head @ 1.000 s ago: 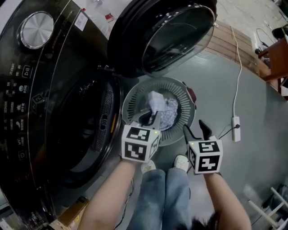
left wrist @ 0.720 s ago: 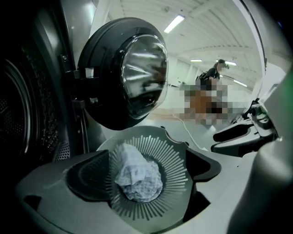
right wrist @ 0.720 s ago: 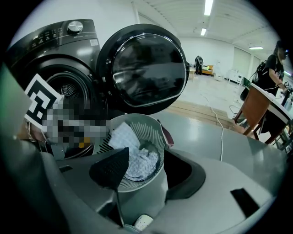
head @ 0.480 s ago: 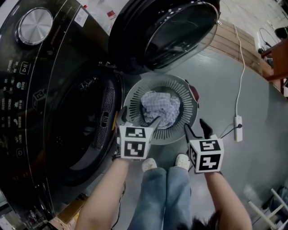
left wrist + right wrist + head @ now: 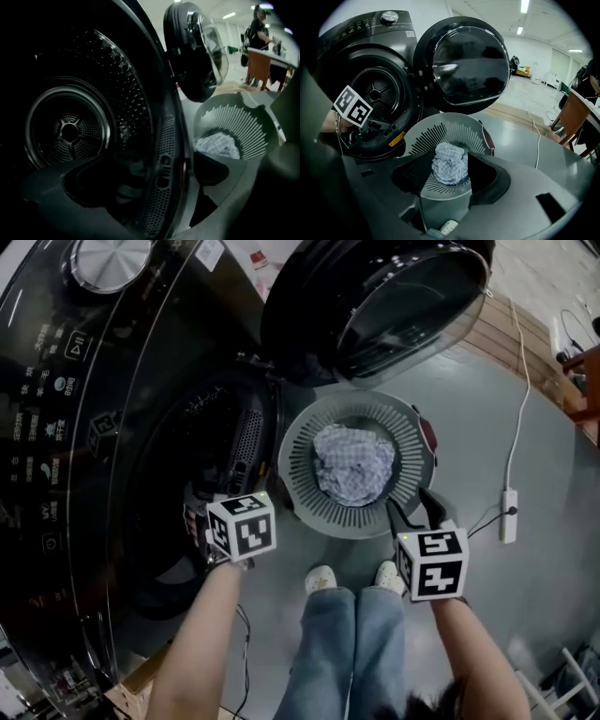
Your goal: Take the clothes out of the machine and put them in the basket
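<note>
A blue-and-white checked cloth (image 5: 353, 463) (image 5: 450, 163) (image 5: 218, 146) lies crumpled in the round grey slatted basket (image 5: 305, 465) (image 5: 440, 129) (image 5: 234, 122) on the floor before the black machine. The machine's door (image 5: 394, 296) (image 5: 468, 65) stands wide open. My left gripper (image 5: 202, 517) (image 5: 154, 197) is at the mouth of the drum (image 5: 70, 131) (image 5: 187, 465). Its jaws have just been opening and stand wide apart with nothing between them. No cloth shows in the dark drum. My right gripper (image 5: 412, 507) (image 5: 444, 199) hovers open and empty at the basket's near rim.
A white power strip (image 5: 509, 515) with its cord lies on the grey floor to the right. The person's legs and shoes (image 5: 323, 577) stand just before the basket. A wooden chair (image 5: 569, 117) is at far right, and a cardboard box (image 5: 127, 695) sits by the machine's base.
My left gripper let the cloth go over the basket, opened, and swung left to the drum's mouth. The cloth now lies in the basket. The right gripper barely shifted.
</note>
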{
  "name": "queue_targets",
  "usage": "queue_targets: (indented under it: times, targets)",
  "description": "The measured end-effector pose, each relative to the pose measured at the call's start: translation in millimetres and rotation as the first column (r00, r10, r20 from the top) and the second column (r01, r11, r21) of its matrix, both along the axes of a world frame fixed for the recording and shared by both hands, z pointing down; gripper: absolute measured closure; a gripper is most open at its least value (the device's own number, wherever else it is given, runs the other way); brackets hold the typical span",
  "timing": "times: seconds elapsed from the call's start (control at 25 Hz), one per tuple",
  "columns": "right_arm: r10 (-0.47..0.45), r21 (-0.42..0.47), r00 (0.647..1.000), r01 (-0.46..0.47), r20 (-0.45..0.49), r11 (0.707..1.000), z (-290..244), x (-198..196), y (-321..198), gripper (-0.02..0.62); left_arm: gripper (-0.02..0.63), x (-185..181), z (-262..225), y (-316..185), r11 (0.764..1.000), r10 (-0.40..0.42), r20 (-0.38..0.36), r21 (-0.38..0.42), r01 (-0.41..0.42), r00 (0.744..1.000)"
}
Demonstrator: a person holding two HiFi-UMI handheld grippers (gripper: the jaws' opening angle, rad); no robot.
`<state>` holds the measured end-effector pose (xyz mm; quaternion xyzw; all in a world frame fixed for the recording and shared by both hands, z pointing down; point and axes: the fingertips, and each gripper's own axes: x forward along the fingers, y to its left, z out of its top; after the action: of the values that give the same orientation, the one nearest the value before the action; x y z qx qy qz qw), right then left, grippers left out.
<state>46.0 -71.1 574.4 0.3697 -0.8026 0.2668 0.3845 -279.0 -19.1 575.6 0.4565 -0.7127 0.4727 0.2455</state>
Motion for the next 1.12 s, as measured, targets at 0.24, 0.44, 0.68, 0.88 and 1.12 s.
queue_targets:
  times: [0.24, 0.44, 0.68, 0.88, 1.12]
  targets:
    - [-0.063, -0.005, 0.998, 0.063, 0.002, 0.998, 3.6, -22.5, 9.1, 0.363, 0.068, -57.1, 0.1, 29.1, 0.984, -0.162, 0.165, -0.052, 0.173, 0.973]
    - [-0.092, -0.017, 0.996, 0.092, 0.002, 0.996, 11.7, -33.2, 16.7, 0.363, 0.069, -79.2, 18.2, 31.5, 0.98, -0.132, 0.224, -0.117, 0.161, 0.966]
    - [-0.096, -0.026, 0.995, 0.096, 0.001, 0.995, 18.6, -35.2, 19.4, 0.364, 0.081, -80.2, 23.4, 22.9, 0.981, -0.033, 0.226, -0.177, 0.075, 0.974]
    - [-0.102, -0.036, 0.995, 0.102, 0.0, 0.994, 21.5, -31.6, 23.8, 0.365, 0.108, -88.1, 13.1, 23.2, 0.986, -0.035, 0.318, -0.143, 0.084, 0.947]
    - [-0.101, -0.039, 0.995, 0.101, -0.009, 0.994, 28.9, -26.5, 23.8, 0.373, 0.231, -104.7, 47.1, 25.4, 0.966, -0.07, 0.22, -0.228, 0.121, 0.973]
